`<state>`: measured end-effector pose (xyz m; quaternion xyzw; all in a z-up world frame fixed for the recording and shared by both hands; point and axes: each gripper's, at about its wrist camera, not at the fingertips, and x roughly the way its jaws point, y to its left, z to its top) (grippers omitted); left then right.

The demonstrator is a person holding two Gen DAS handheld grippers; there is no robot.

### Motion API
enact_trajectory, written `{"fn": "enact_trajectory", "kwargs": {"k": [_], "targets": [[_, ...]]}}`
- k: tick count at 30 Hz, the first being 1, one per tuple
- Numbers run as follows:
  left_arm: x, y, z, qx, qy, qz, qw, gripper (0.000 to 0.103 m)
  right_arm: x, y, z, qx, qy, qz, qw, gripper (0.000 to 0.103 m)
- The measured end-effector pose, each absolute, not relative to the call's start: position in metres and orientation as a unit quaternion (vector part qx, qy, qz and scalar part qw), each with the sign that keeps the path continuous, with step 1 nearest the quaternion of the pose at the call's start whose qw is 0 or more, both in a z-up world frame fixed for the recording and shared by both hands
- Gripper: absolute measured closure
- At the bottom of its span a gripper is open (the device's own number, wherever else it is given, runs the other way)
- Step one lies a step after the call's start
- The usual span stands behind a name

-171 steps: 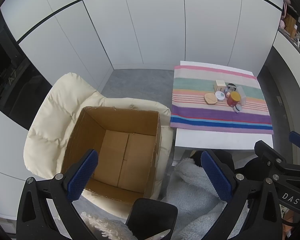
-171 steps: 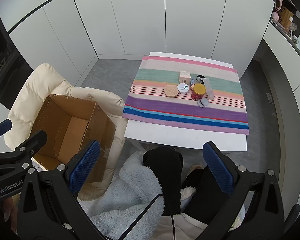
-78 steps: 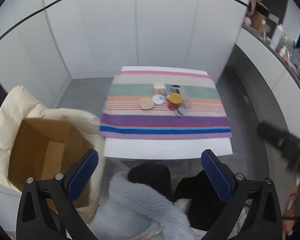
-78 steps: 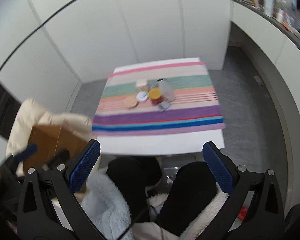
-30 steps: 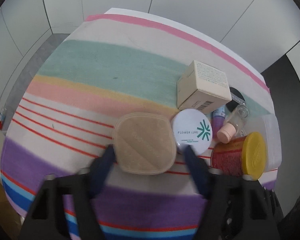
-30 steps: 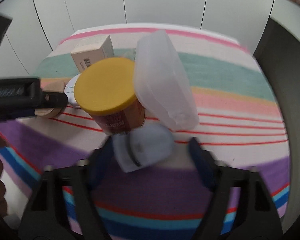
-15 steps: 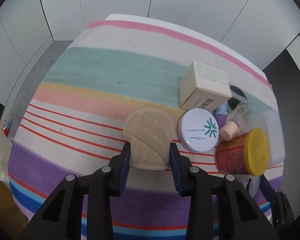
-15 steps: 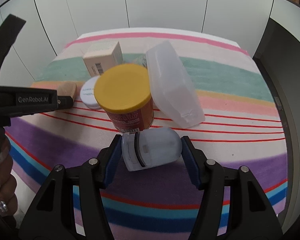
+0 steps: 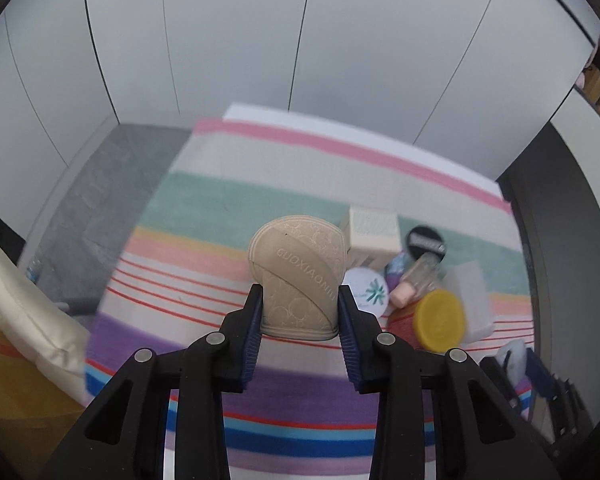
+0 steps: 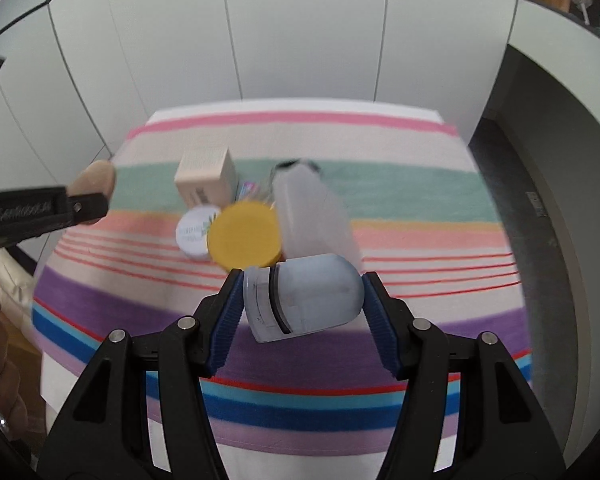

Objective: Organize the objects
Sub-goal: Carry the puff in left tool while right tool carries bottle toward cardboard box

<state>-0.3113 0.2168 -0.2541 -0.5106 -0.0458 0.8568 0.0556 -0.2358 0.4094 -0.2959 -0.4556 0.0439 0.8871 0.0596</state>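
My left gripper [image 9: 299, 316] is shut on a beige embossed compact case [image 9: 298, 276] and holds it above the striped cloth [image 9: 204, 216]; the case also shows in the right wrist view [image 10: 94, 178]. My right gripper [image 10: 302, 300] is shut on a pale blue domed case [image 10: 306, 298], lifted off the cloth [image 10: 420, 184]. On the table remain a cream box [image 10: 206, 176], a white round tin [image 10: 194, 232], a yellow-lidded jar [image 10: 244, 236], a frosted plastic container [image 10: 312, 216], a small clear bottle [image 9: 416, 278] and a black round lid [image 9: 425, 242].
The cream padded chair [image 9: 24, 312] and the cardboard box's edge [image 9: 16, 392] lie at lower left of the left wrist view. White cabinet doors [image 10: 300, 28] stand behind the table. A grey counter [image 10: 560, 92] runs along the right. My right gripper shows at the left view's lower right [image 9: 540, 376].
Both grippers have risen from the cloth with their objects held. The beige case and the blue case are now clear of the table; the other items stayed in place.
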Motion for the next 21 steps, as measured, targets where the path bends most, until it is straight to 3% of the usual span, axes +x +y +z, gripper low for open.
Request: {"fn": "enact_trajectory", "kwargs": {"k": [8,12,21], "targets": [[-0.298,0.215,-0.15,-0.467,-0.025,0.881,0.072,0.067,-0.227,0.419,-0.193,-0.406,0.058,0.909,0.072,0.042],[-0.295,0.207,-0.094,-0.456,-0.058,0.885,0.076,0.067,-0.222,0.425,-0.133,-0.38,0.05,0.919,0.092,0.042],[-0.255,0.201,0.016,-0.406,-0.014,0.909,0.095,0.067,-0.193,0.415,-0.007,-0.33,0.04,0.938,0.1,0.042]]}}
